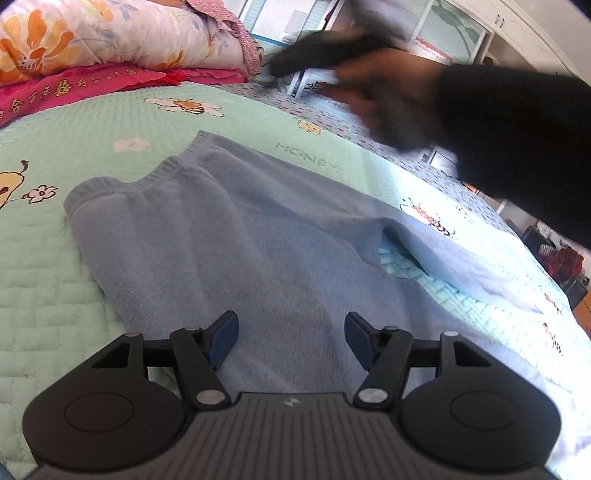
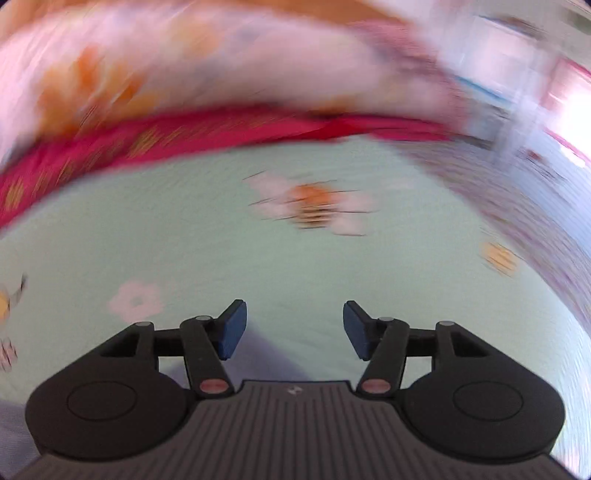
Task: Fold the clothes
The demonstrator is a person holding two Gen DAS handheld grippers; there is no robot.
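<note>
Blue knit trousers [image 1: 229, 236] lie flat at centre frame on the green quilted bed [image 1: 74, 295]; left hand-held gripper [image 1: 291, 332] and right hand-held gripper [image 2: 293, 328] gape empty; a hasty grab may bunch them.

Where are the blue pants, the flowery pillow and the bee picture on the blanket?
blue pants [image 1: 229, 236]: left wrist view, middle of the fabric.
flowery pillow [image 1: 110, 33]: left wrist view, its front face.
bee picture [image 1: 186, 105]: left wrist view, the bee's body.

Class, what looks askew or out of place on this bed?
The blue trousers lie spread at a slant across the green quilt, legs splayed apart with quilt showing between them. Nothing looks spilled or damaged.
</note>
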